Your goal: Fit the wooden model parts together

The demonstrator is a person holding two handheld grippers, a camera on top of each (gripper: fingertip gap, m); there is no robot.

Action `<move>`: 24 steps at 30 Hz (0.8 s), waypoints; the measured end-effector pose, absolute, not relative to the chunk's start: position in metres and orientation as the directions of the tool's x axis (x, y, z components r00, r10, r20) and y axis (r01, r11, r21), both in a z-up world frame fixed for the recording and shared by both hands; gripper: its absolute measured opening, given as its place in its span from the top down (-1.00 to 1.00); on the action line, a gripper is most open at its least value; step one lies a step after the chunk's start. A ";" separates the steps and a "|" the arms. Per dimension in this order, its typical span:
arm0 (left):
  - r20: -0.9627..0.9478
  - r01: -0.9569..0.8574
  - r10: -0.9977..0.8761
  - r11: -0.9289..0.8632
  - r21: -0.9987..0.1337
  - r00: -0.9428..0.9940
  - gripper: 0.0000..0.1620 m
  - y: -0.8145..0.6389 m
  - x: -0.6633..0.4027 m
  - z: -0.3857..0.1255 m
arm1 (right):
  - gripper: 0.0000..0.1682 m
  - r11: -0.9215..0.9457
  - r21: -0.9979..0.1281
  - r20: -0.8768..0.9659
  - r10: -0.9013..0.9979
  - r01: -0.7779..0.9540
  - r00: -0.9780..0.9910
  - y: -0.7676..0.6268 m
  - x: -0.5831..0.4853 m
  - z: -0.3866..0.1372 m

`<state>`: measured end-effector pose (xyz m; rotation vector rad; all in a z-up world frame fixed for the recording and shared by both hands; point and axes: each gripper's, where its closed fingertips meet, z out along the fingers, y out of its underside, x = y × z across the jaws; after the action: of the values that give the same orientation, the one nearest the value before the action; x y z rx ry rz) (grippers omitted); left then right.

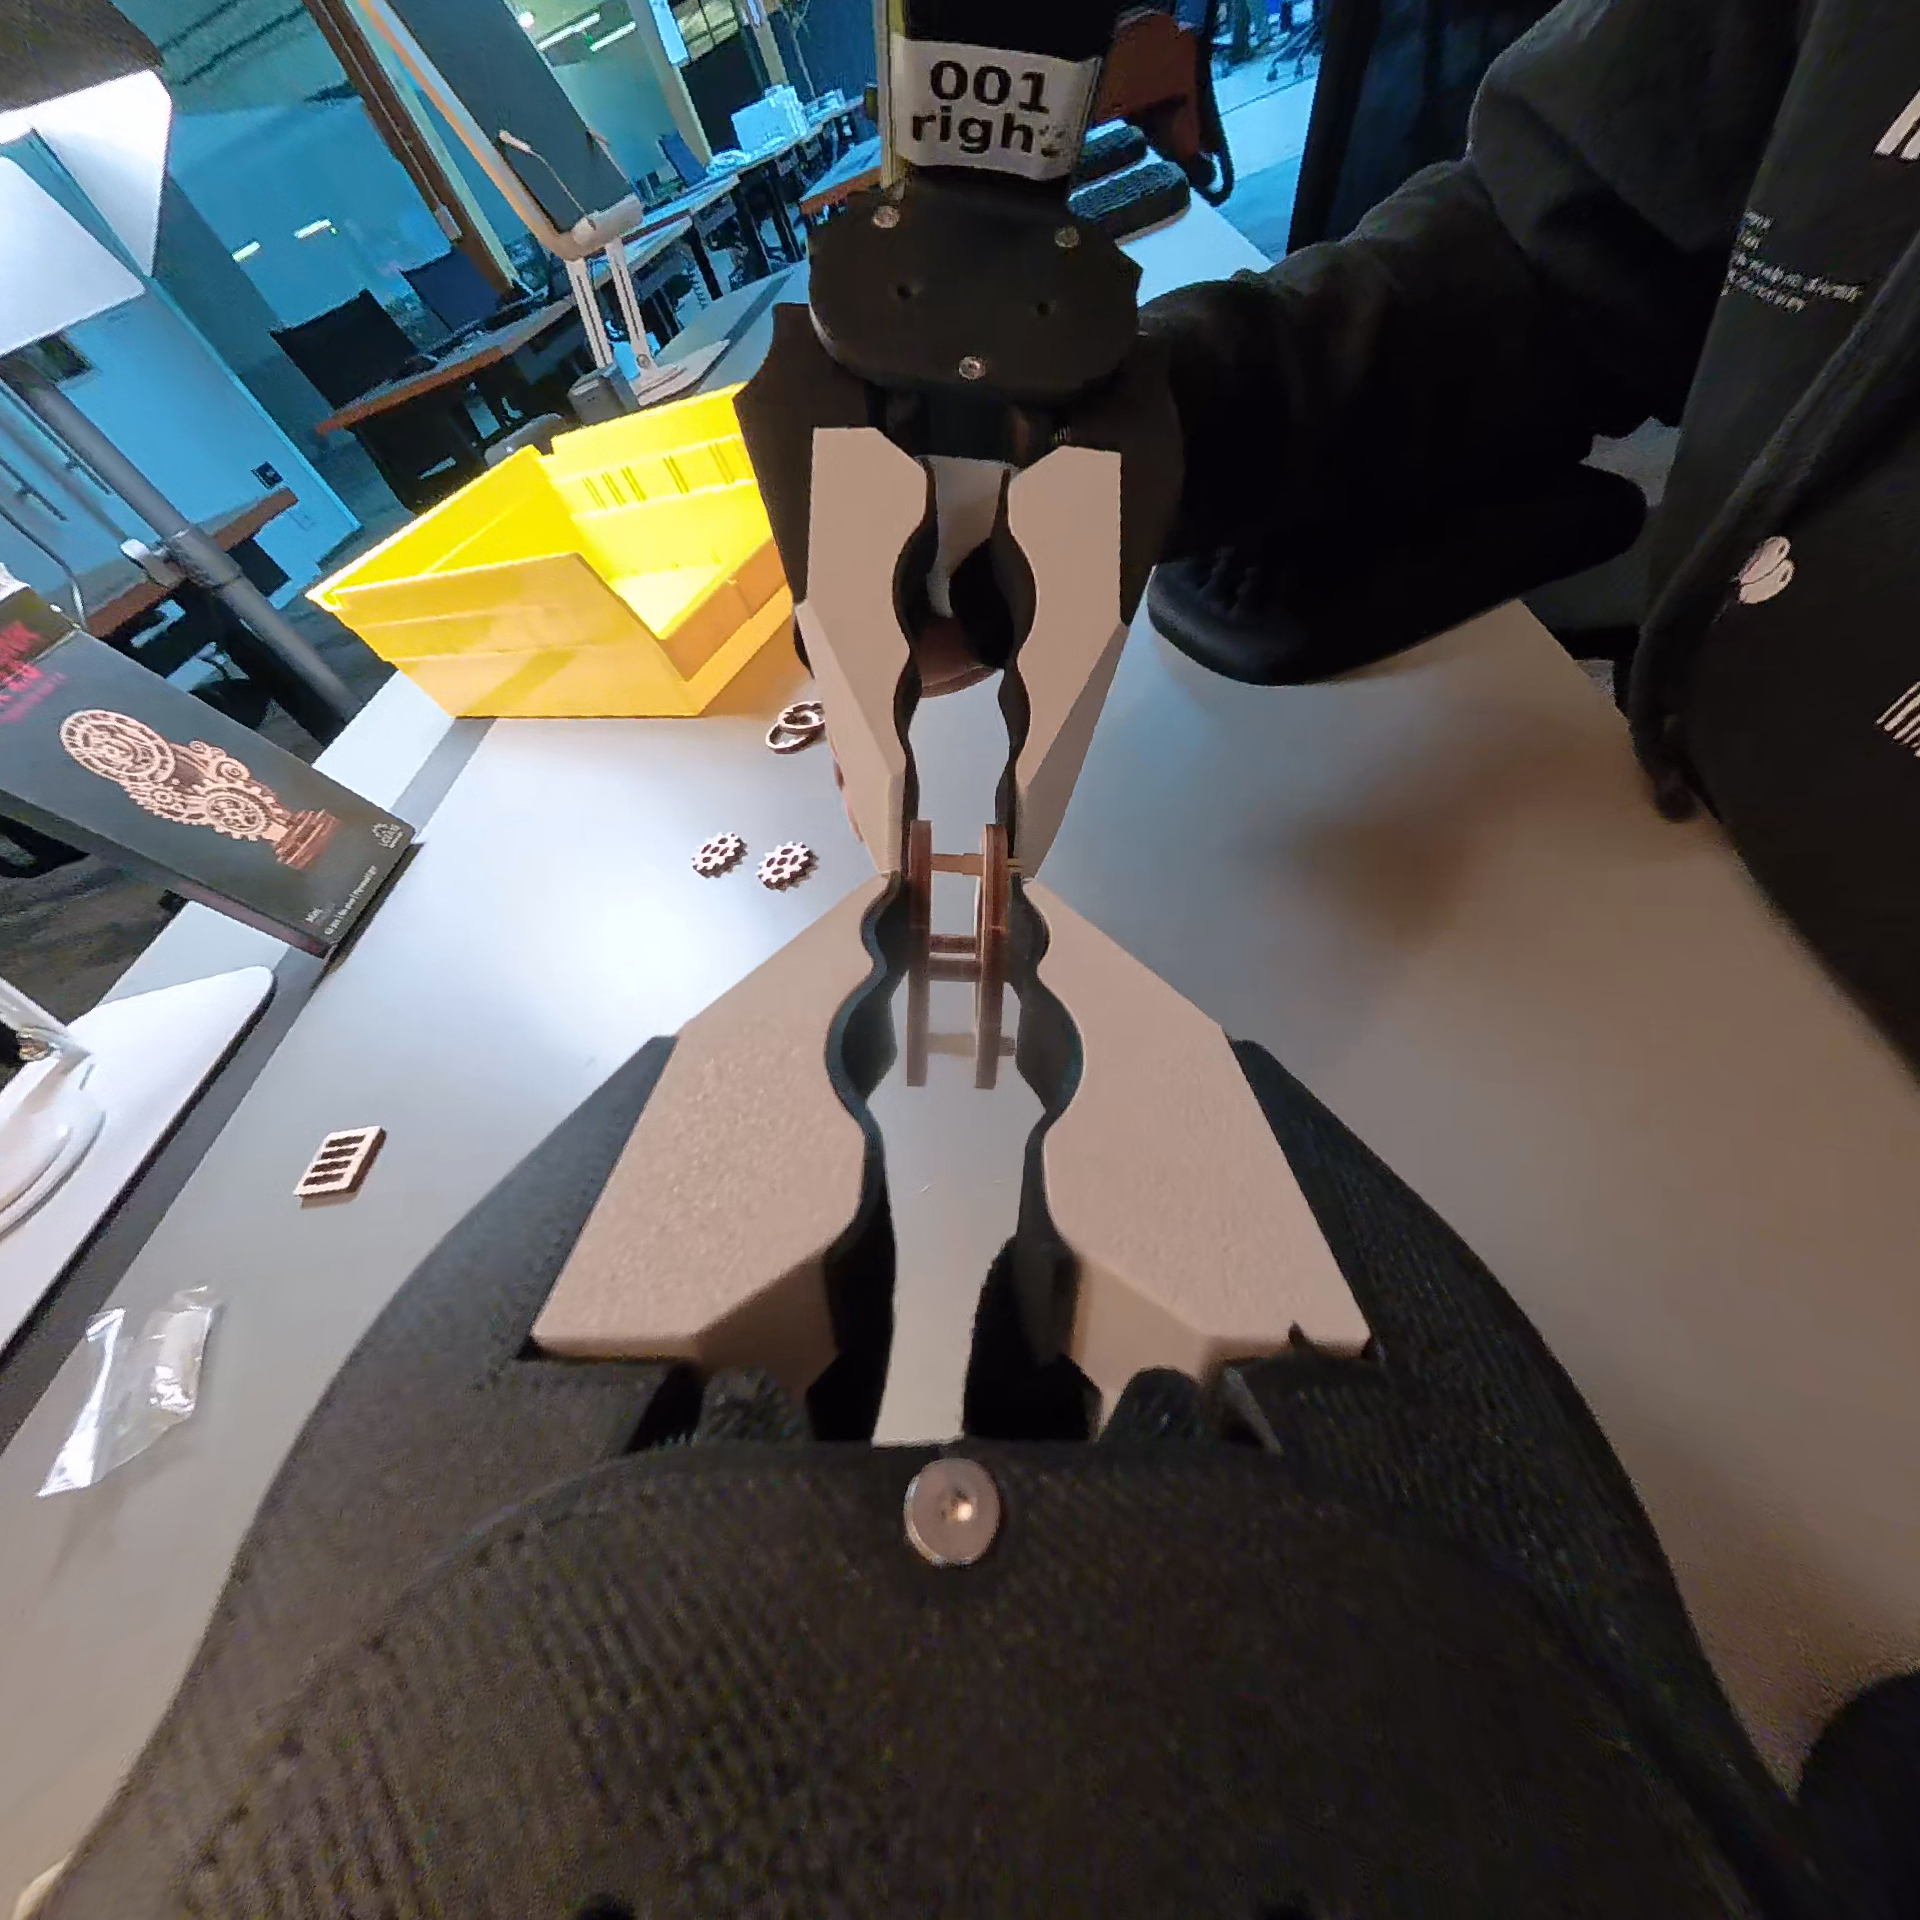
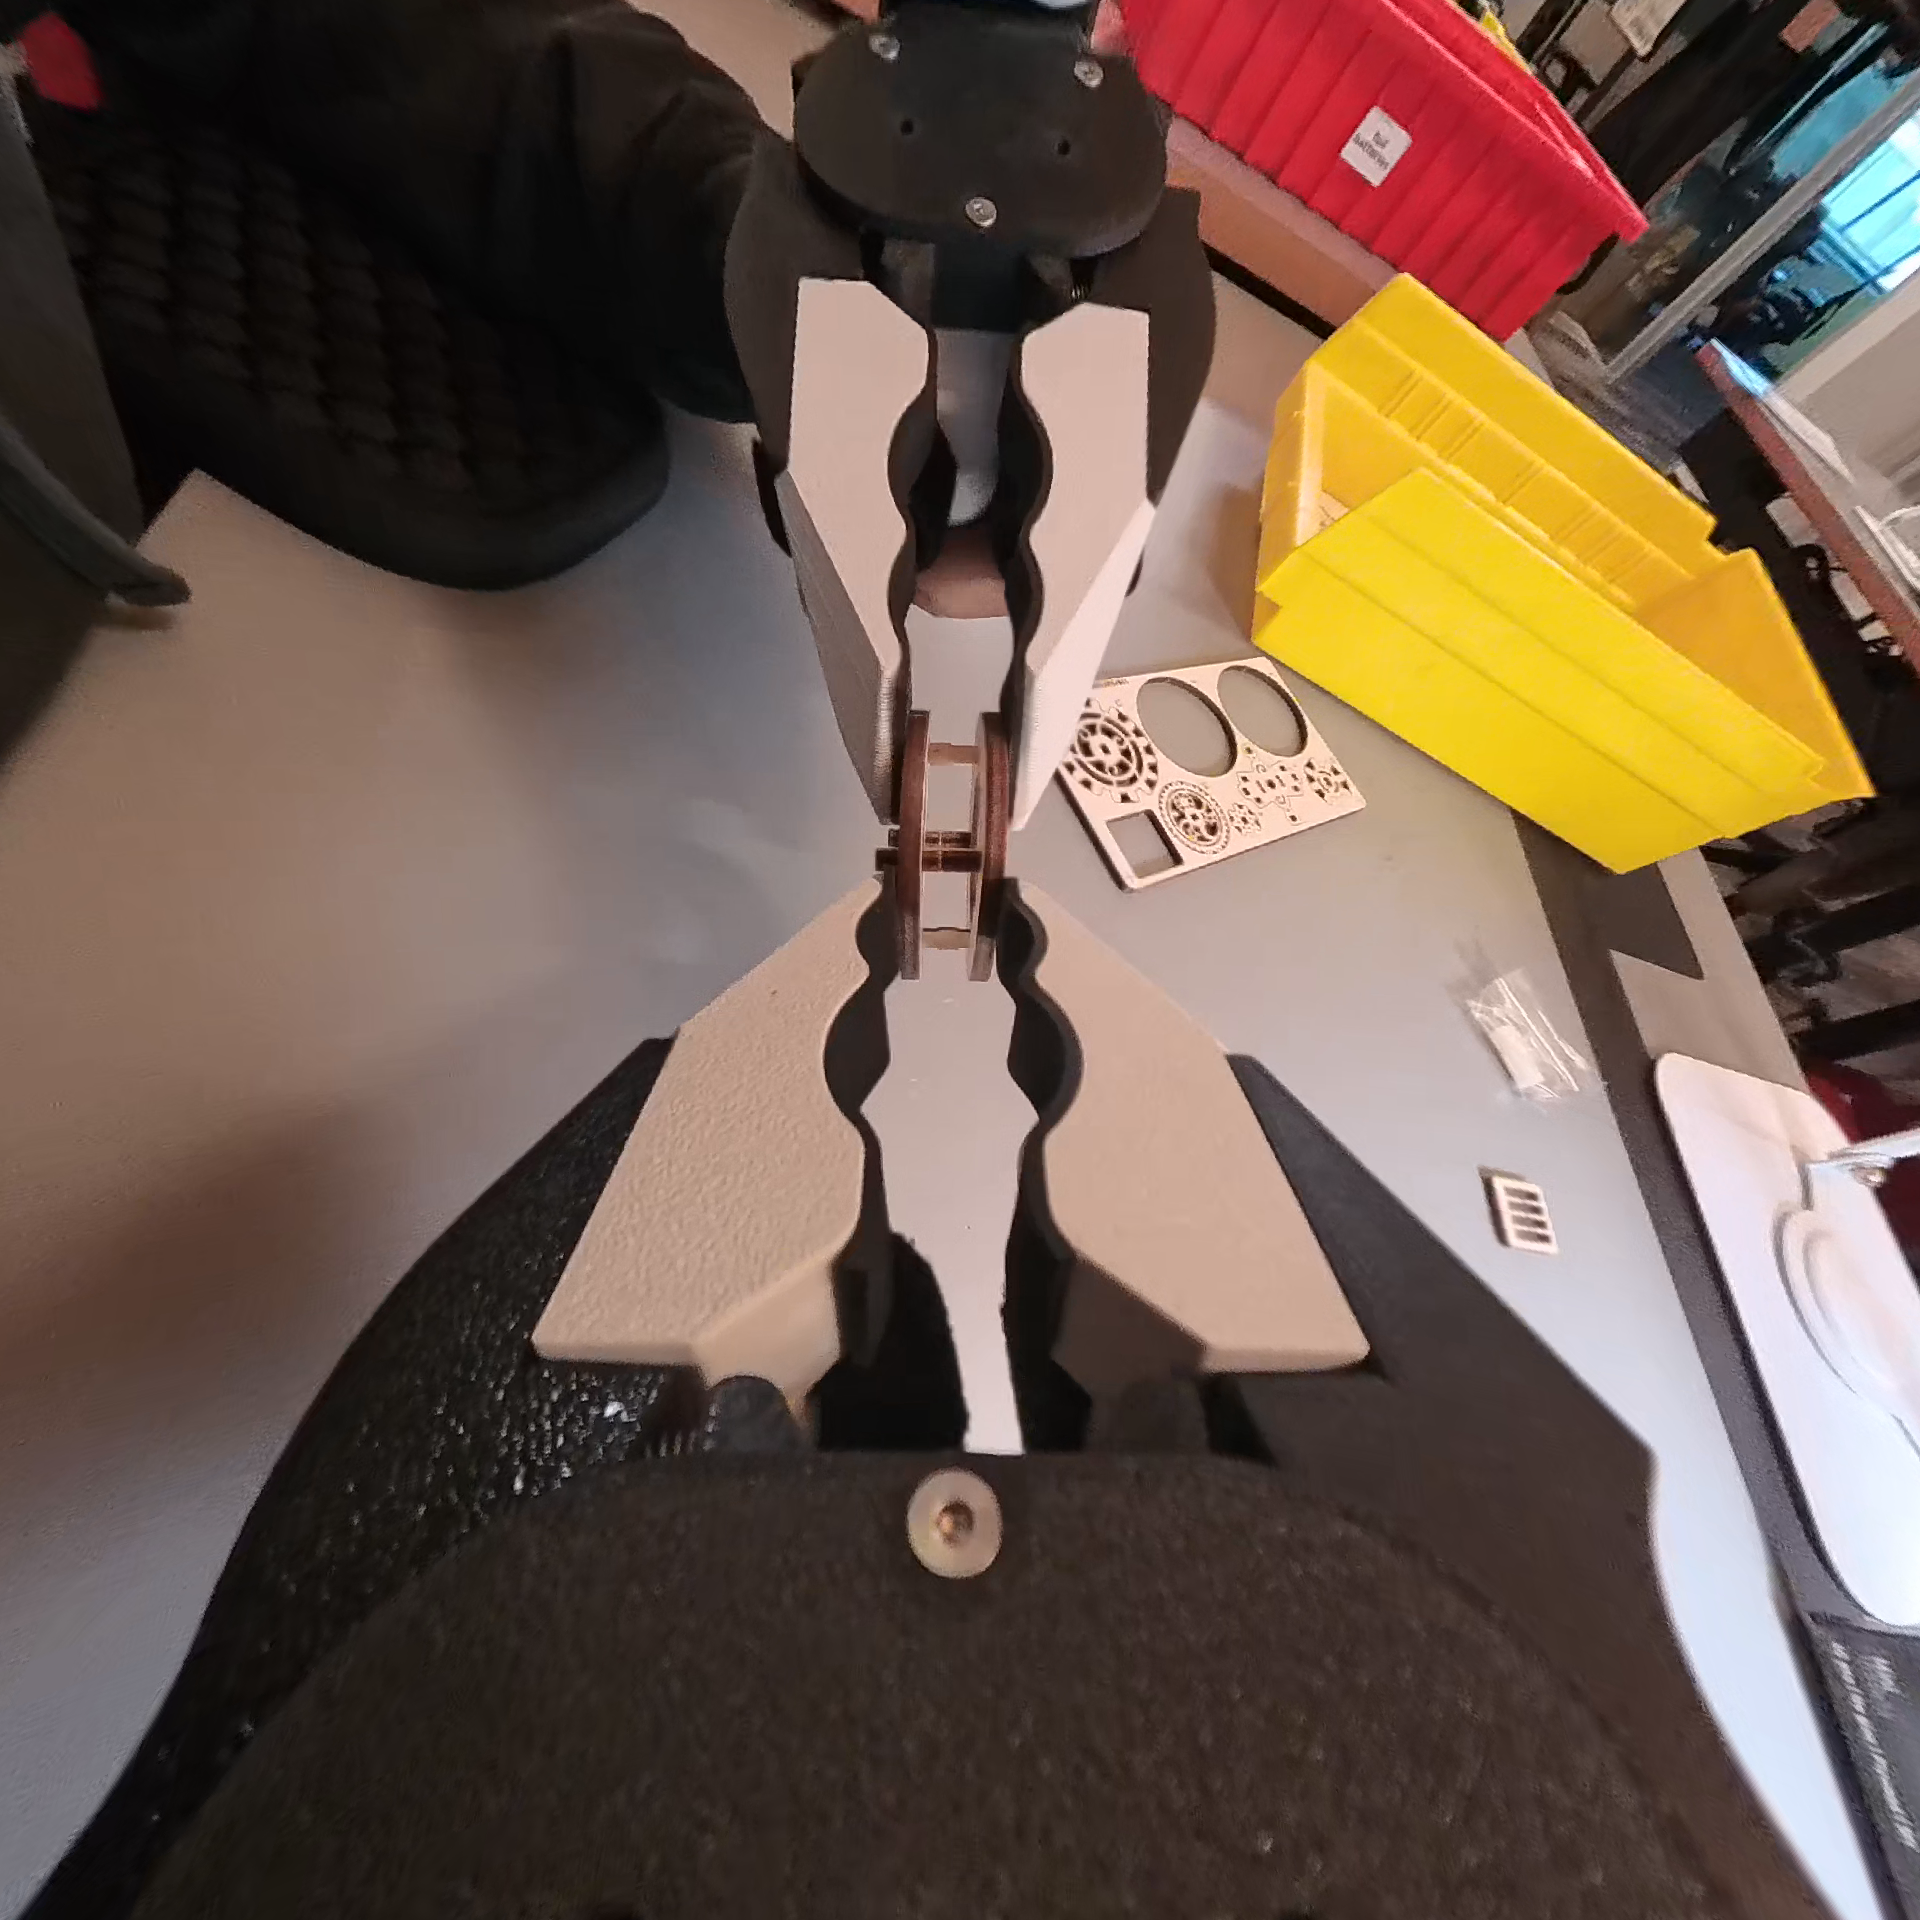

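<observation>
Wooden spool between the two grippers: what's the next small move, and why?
Probably a gentle squeeze with both. The wooden spool, two discs joined by cross slats, is clamped by the left gripper and the right gripper from opposite sides, above the table. A peg end juts past one disc in the right wrist view, so pressing should seat it.

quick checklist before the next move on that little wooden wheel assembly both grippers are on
1. Left gripper shut on the wooden wheel assembly: ok, fingertips flank both discs.
2. Right gripper shut on the same assembly: ok, its tips meet the discs.
3. Two discs parallel, crossbars seated: ok as far as visible.
4. Thin pin sticking out on one side fully home: cannot tell.
5. Assembly clear of the table: cannot tell.
6. Next parts at hand: ok, two small gears and the slotted piece lie loose.
</observation>
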<state>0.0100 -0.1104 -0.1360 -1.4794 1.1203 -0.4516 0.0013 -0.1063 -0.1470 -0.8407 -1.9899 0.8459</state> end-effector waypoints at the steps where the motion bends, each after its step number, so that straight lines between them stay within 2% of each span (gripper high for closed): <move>1: -0.328 -0.389 -0.821 0.142 -0.910 0.467 0.78 -0.110 0.010 -0.136 | 0.82 0.561 -0.787 0.412 0.787 0.257 -0.459 -0.106 0.001 -0.147; 7: -0.389 -0.371 -0.786 0.220 -0.902 0.481 0.80 -0.111 0.010 -0.124 | 0.80 0.575 -0.802 0.482 0.783 0.161 -0.394 -0.108 -0.004 -0.134; 10: -0.347 -0.256 -0.793 0.248 -0.934 0.500 0.79 -0.114 0.008 -0.108 | 0.72 0.501 -0.858 0.427 0.820 0.116 -0.382 -0.105 -0.001 -0.121; 12: -0.291 -0.118 -0.808 0.270 -0.956 0.513 0.80 -0.118 0.005 -0.093 | 0.71 0.437 -0.896 0.374 0.837 0.077 -0.400 -0.108 0.001 -0.115; 17: -0.157 0.078 -0.868 0.218 -0.973 0.472 0.78 -0.124 0.003 -0.082 | 0.80 0.371 -0.927 0.318 0.850 0.050 -0.420 -0.113 0.002 -0.105; 22: -0.185 -0.095 -0.836 0.158 -0.983 0.516 0.63 -0.111 -0.001 -0.096 | 0.81 0.496 -0.850 0.392 0.820 0.177 -0.417 -0.105 0.003 -0.123; 23: -0.202 -0.148 -0.835 0.145 -0.978 0.512 0.62 -0.111 0.001 -0.101 | 0.81 0.520 -0.830 0.407 0.812 0.201 -0.419 -0.104 0.002 -0.127; 24: -0.214 -0.195 -0.842 0.132 -0.972 0.495 0.71 -0.112 0.005 -0.106 | 0.81 0.548 -0.806 0.430 0.802 0.224 -0.415 -0.102 0.002 -0.131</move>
<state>0.0047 -0.1122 -0.1064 -1.3907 0.9875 -0.6026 0.0018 -0.1019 -0.1311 -0.8330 -1.9242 0.8477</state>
